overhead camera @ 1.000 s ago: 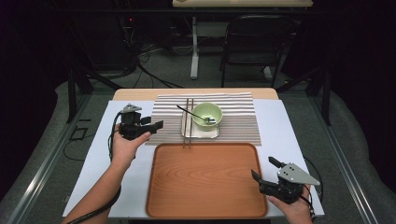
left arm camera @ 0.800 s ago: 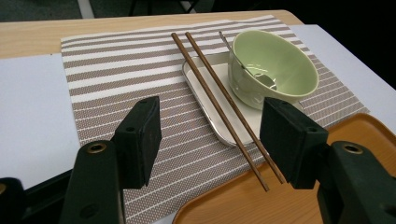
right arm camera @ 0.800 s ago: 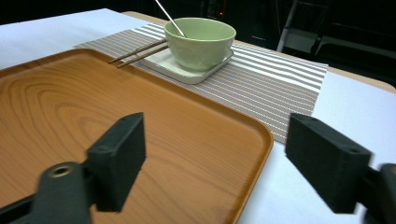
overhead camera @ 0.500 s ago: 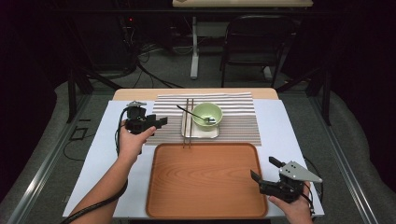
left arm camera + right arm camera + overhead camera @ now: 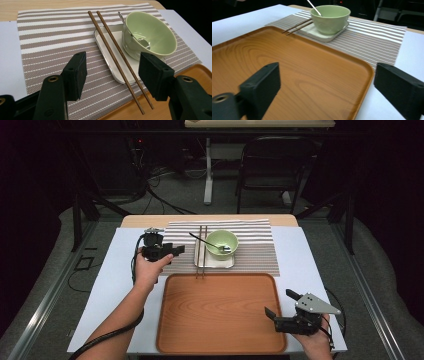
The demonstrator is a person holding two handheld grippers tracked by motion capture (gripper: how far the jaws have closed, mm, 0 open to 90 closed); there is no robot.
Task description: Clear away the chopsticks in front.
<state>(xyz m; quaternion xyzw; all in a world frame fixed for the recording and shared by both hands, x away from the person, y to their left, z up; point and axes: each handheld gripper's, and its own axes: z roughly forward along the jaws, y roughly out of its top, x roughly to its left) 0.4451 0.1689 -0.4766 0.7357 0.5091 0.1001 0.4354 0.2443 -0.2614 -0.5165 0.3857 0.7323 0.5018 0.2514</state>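
Framing the chopsticks (image 5: 117, 60) between spread, empty jaws, left gripper (image 5: 112, 72) hovers over the striped mat (image 5: 50, 45); bowl (image 5: 150, 35) just beyond. Right gripper (image 5: 327, 92), jaws just opened, empty, straddles the tray's (image 5: 312, 82) corner.

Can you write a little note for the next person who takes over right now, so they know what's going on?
Left gripper: open, nothing between the jaws, aimed at the chopsticks.
Right gripper: jaws have just been opening, nothing held, over the tray corner.
Chopsticks lie across the white dish edge, tips reaching the tray rim. Green bowl with spoon sits on the dish, on the striped mat.
Nothing is on the tray yet.
Likely next: grip the chopsticks.
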